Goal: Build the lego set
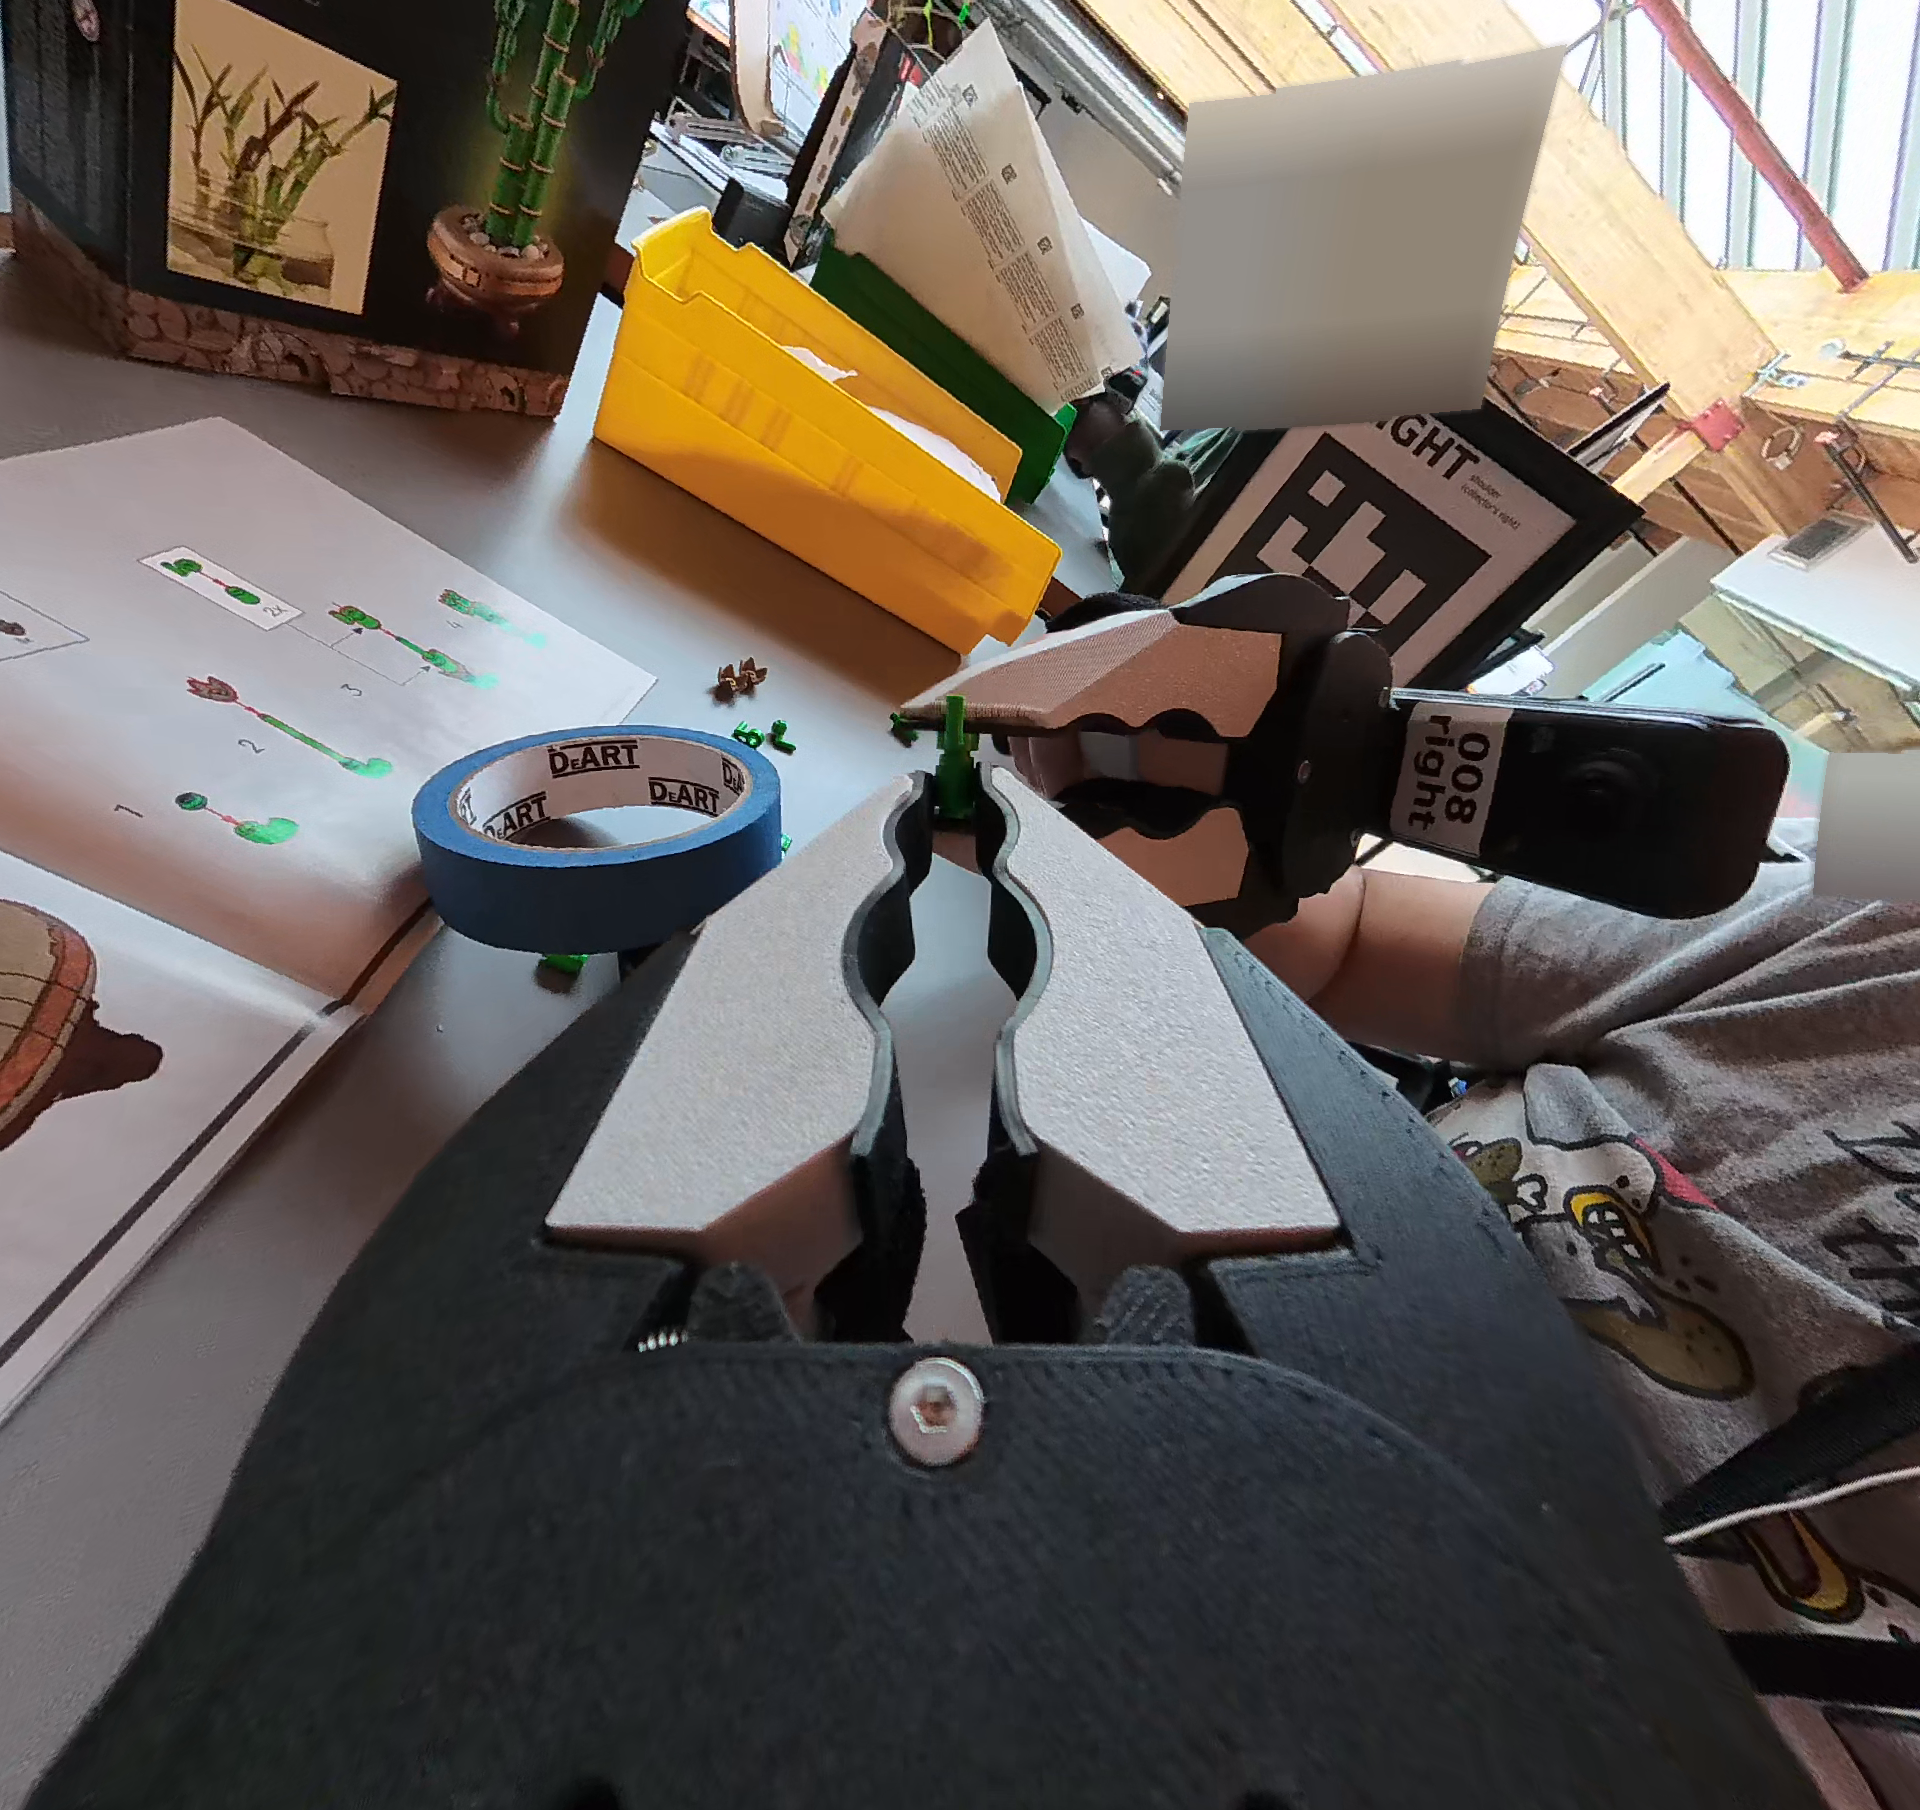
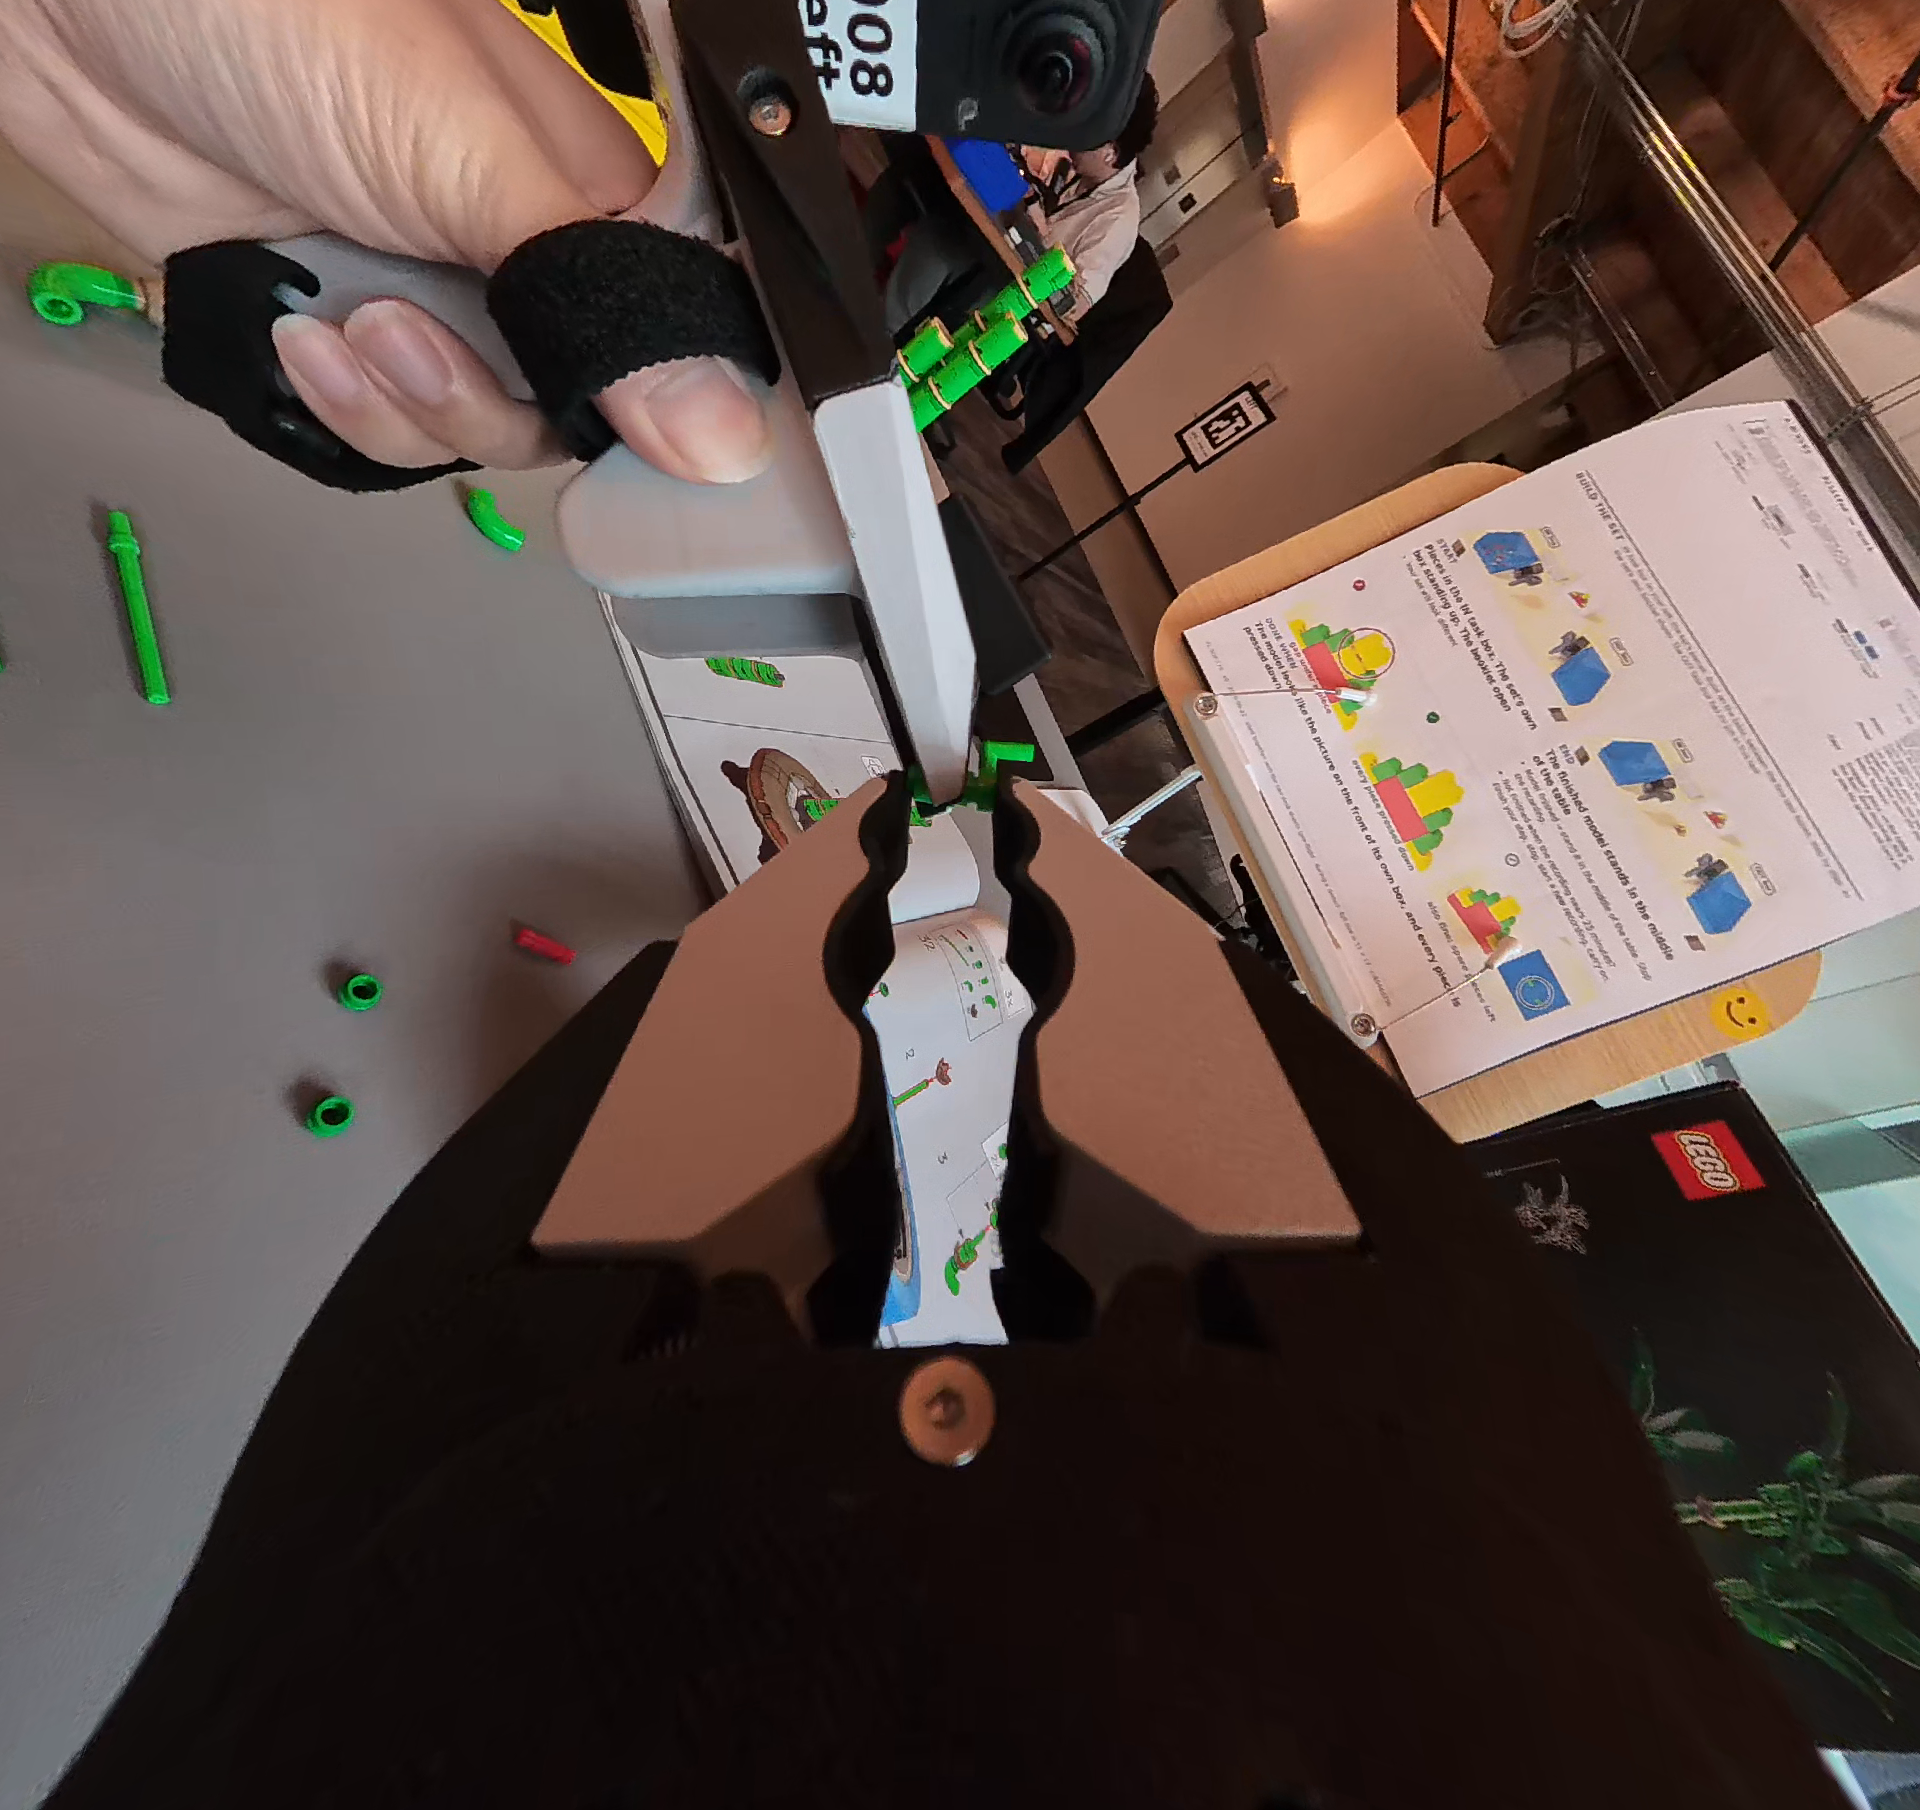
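A small green lego stem piece (image 1: 954,773) is held in the air between both grippers. My left gripper (image 1: 951,789) is shut on its lower part. My right gripper (image 1: 961,730) comes in from the right and pinches the stem's upper end. In the right wrist view my right gripper (image 2: 951,802) is shut on the green piece (image 2: 1000,761), and the left gripper (image 2: 948,773) reaches down from above to the same spot. The open instruction booklet (image 1: 260,721) lies on the grey table (image 1: 665,555) to the left.
A blue tape roll (image 1: 592,825), a yellow bin (image 1: 810,430), a green bin (image 1: 935,337) and the set's box (image 1: 312,129) stand beyond. Loose parts lie about: a green rod (image 2: 137,607), green rings (image 2: 360,991), a red pin (image 2: 542,945), a brown piece (image 1: 740,677). A printed sheet (image 2: 1558,752) stands to the right. My two grippers' fingertips are within a few centimetres of each other.
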Motion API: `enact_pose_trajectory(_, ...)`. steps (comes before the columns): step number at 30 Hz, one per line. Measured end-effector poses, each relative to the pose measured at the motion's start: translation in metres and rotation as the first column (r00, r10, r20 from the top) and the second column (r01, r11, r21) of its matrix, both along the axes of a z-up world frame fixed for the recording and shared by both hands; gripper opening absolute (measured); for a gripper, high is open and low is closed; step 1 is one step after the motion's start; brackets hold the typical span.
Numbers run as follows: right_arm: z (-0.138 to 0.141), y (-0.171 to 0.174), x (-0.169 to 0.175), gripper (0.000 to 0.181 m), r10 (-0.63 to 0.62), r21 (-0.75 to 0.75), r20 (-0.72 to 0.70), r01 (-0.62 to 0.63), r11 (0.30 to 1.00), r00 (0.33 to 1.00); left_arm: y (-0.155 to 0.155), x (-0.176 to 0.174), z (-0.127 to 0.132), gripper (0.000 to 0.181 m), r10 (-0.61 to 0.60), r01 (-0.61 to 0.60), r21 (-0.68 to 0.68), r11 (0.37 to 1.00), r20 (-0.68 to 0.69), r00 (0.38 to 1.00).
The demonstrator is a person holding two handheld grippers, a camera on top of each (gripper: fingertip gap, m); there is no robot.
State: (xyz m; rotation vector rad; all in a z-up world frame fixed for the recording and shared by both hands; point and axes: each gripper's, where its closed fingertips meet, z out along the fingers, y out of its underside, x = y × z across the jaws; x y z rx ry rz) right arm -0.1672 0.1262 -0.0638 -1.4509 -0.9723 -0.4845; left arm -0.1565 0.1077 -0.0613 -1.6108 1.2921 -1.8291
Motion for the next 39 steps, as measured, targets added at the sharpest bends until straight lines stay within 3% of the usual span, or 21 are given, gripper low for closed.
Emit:
enact_pose_trajectory(4, -0.001, -0.001, 0.000, 0.014, 0.008, -0.017, -0.011, -0.008, 1.000, 1.000, -0.001, -0.002, -0.001, 0.005, -0.019, 0.019, 0.001, 1.000, -0.007, 1.000)
enact_pose_trajectory(12, -0.008, -0.011, -0.010, 0.013, 0.136, -0.164, -0.164, -0.163, 0.973, 0.977, -0.012, -0.010, -0.008, 0.006, -0.094, 0.098, 0.135, 0.986, -0.039, 0.995)
enact_pose_trajectory(17, -0.011, -0.006, -0.005, 0.014, 0.081, -0.113, -0.035, -0.084, 0.990, 0.996, -0.007, -0.005, -0.012, 0.005, -0.018, 0.034, 0.185, 0.982, -0.092, 0.996)
enact_pose_trajectory(30, 0.011, -0.005, 0.002, 0.013, 0.022, 0.021, -0.070, -0.021, 1.000, 0.997, -0.006, 0.000, 0.009, 0.005, 0.016, -0.018, 0.060, 0.998, 0.024, 1.000)
enact_pose_trajectory(39, 0.005, -0.003, 0.000, 0.013, 0.035, -0.003, -0.033, -0.036, 0.999, 0.999, -0.004, -0.001, 0.002, 0.005, 0.029, -0.027, 0.118, 0.993, -0.014, 0.999)
